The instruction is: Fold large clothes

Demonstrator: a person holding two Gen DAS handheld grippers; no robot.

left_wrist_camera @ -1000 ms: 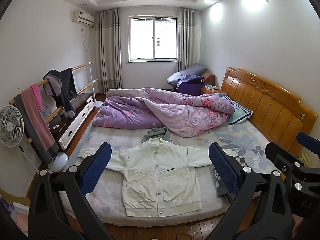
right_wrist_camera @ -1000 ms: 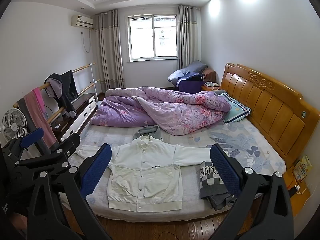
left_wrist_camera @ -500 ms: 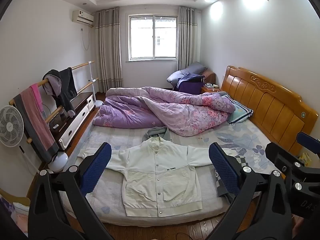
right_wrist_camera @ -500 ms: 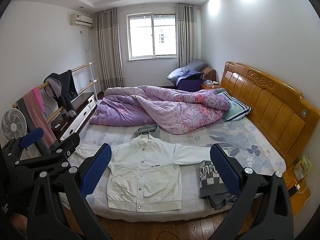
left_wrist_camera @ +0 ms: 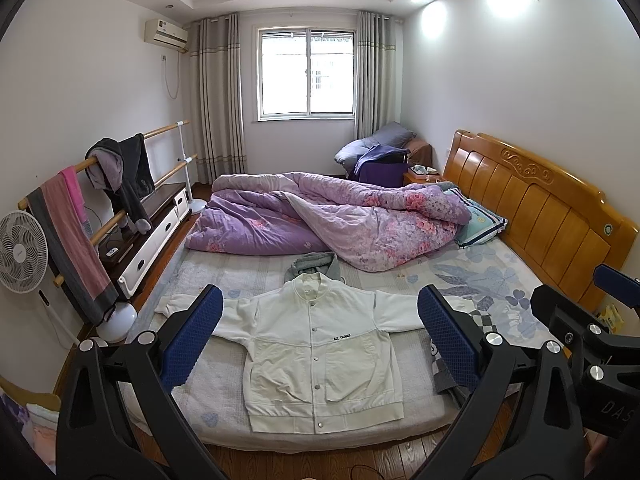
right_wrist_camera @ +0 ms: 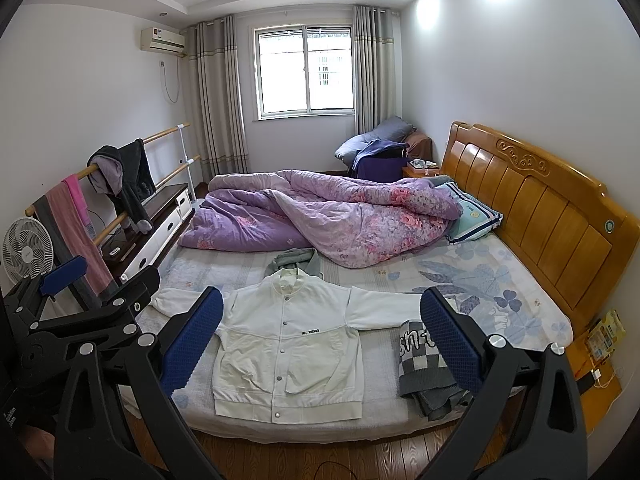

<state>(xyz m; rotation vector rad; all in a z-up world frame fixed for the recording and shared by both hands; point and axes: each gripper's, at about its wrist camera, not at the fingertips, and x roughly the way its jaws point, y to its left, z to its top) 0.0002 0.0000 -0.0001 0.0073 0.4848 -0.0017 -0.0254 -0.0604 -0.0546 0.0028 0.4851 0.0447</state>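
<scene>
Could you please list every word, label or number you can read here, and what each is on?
"ALL THINGS": chest of the white jacket.
"DAS", cut off: right hand-held gripper body.
Partial large letters on the checkered grey garment: unclear.
Air conditioner sticker: too small.

A purple floral quilt [left_wrist_camera: 332, 220] lies bunched across the far half of the bed [left_wrist_camera: 460, 276], its edge over a striped pillow [left_wrist_camera: 478, 220] beside the wooden headboard [left_wrist_camera: 536, 208]. A white fan [left_wrist_camera: 22, 252] stands at the left wall next to a rail [left_wrist_camera: 120, 152] hung with a pink towel [left_wrist_camera: 72, 232] and dark garments [left_wrist_camera: 124, 172]. An air conditioner [left_wrist_camera: 166, 34] sits above grey curtains [left_wrist_camera: 216, 96] framing 1 window [left_wrist_camera: 307, 74]. What may be bedding [right_wrist_camera: 376, 140] is heaped in the far corner.
</scene>
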